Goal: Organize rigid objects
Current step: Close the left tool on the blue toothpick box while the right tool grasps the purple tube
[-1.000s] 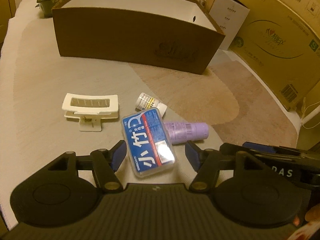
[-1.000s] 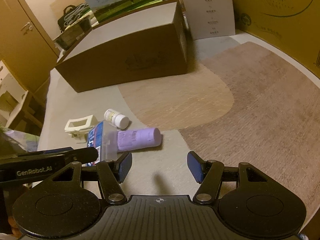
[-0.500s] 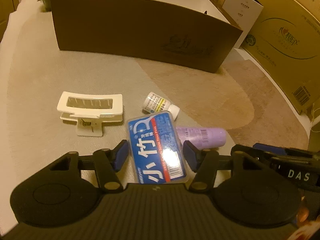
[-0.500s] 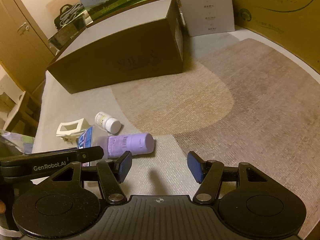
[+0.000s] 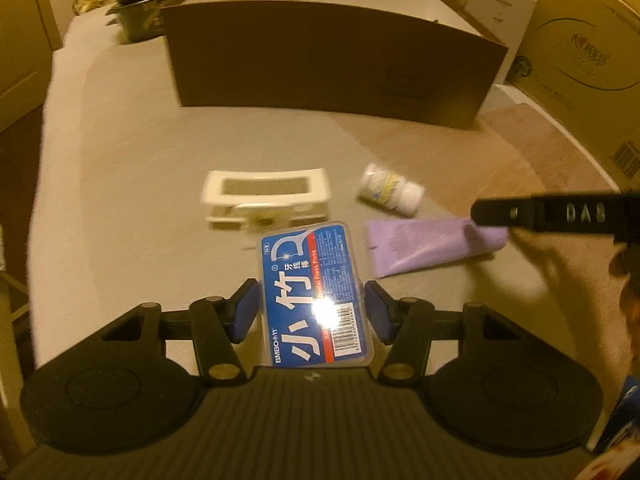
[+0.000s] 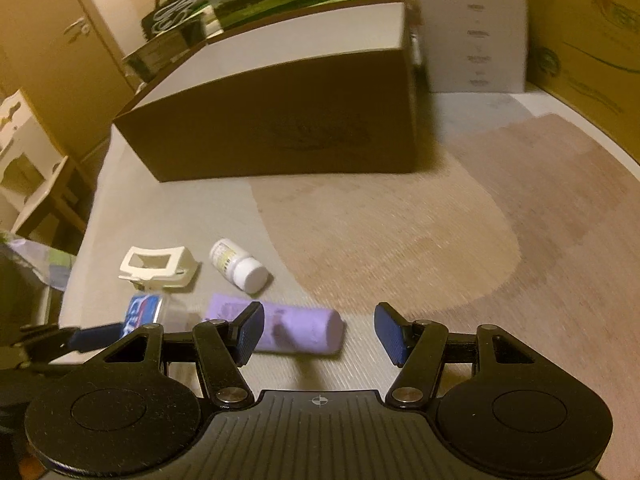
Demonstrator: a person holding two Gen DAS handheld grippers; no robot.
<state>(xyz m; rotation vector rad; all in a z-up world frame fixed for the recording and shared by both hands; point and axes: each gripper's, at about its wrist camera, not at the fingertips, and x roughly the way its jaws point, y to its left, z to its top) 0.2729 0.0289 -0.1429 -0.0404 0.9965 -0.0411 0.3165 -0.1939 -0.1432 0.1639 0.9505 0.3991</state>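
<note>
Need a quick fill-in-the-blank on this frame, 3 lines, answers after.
1. The left tool has its pads on either side of the ____ floss pick case.
2. The tube lying near the right tool is ____ in colour.
3. The small pill bottle has a ____ cap.

Answers: blue; purple; white

Home room, likely a bedroom or storage room: carpet/rug floor (image 6: 400, 240) in beige and brown patches, wooden wardrobe doors (image 6: 60, 60), stacked shipping cartons (image 5: 580, 60) along the wall, an open brown cardboard box (image 6: 280, 128), black bag (image 6: 172, 8), small white wooden furniture (image 6: 24, 160).
</note>
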